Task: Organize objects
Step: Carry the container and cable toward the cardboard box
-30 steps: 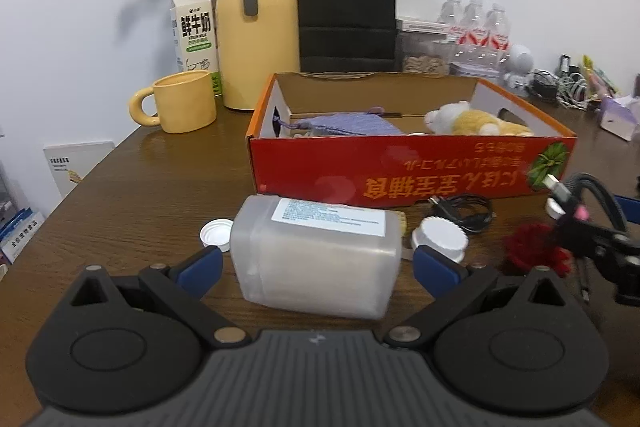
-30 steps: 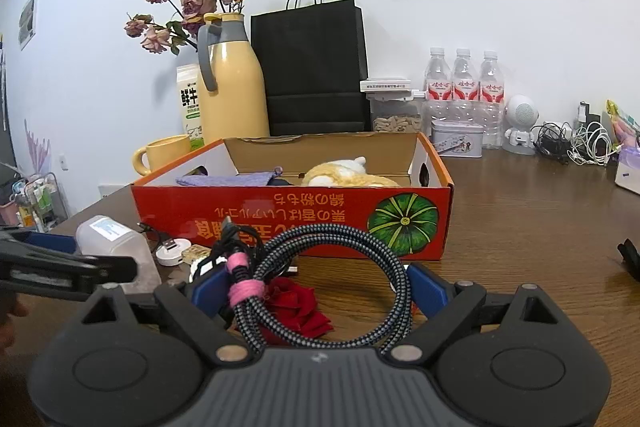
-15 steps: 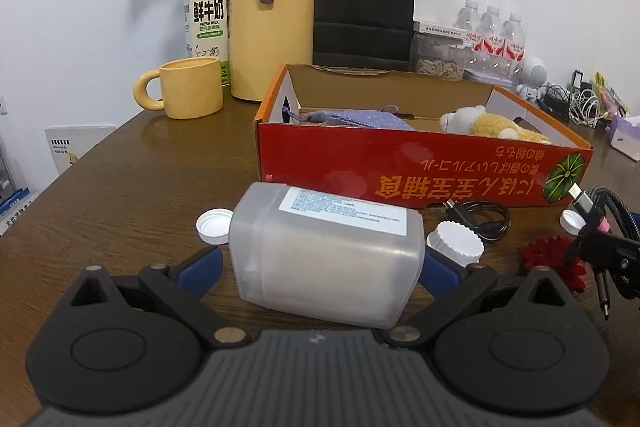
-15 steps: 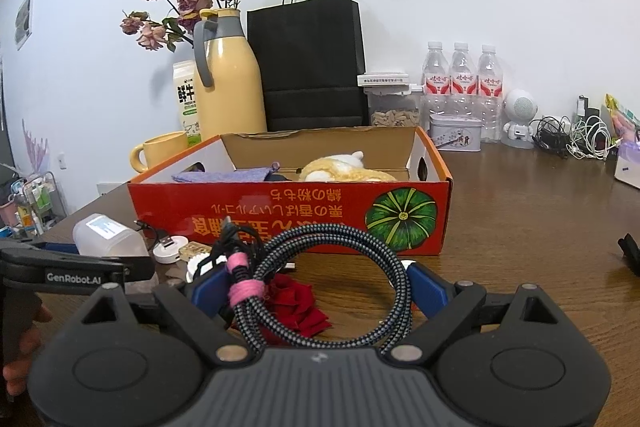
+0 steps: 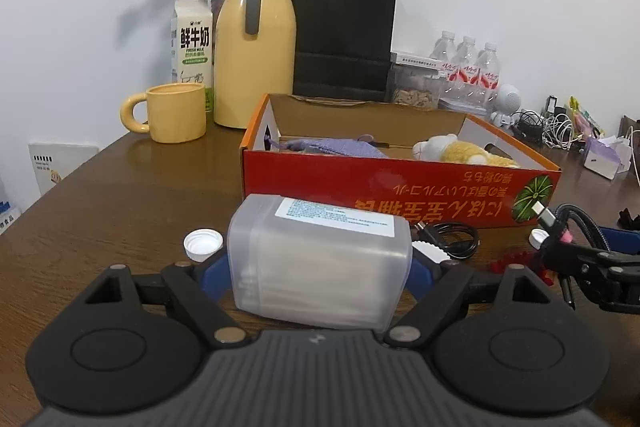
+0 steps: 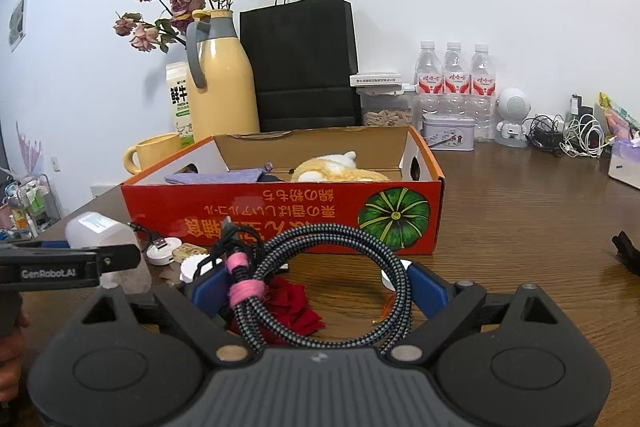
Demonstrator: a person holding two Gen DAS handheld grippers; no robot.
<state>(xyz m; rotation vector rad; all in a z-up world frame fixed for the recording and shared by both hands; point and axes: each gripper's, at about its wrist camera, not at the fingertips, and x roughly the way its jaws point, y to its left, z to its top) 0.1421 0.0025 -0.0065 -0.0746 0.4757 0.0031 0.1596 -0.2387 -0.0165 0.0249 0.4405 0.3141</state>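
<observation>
Closing in since a second ago, the left hand-held gripper [image 5: 320, 273] has just been drawing its jaws together around the translucent plastic container [image 5: 320, 259]; the blue pads now sit right against both ends of it, so we read it as clamped, with the container lying on its side on the worktop [image 5: 100, 211] just in front of the red cardboard box [image 5: 400, 195]. Our view has also crept nearer to the container and the box. Right hand-held gripper [image 6: 320, 287] has not shifted: it holds the coiled braided cable [image 6: 340, 267], the coil wedged wide between its pads and bound with a pink tie. Progress, as we judge it: the box already has a purple pouch [image 5: 332, 147] and a plush toy [image 5: 464, 151] inside, so part of the sorting looks done. Both items in hand are not yet in the box. Left over on the worktop near the box front: a white bottle cap [image 5: 203, 243], a black cable [image 5: 452, 237], a red fabric flower [image 6: 292, 311] under the right gripper, a small white round item with a plug on it [image 6: 160, 250] and a small tan piece [image 6: 188, 251], too small for us to name. Next, we guess, the container and the cable go up over the box wall. Yellow mug [image 5: 172, 113], yellow jug [image 5: 254, 43] and milk carton [image 5: 192, 43] stand behind and look like no part of it.
</observation>
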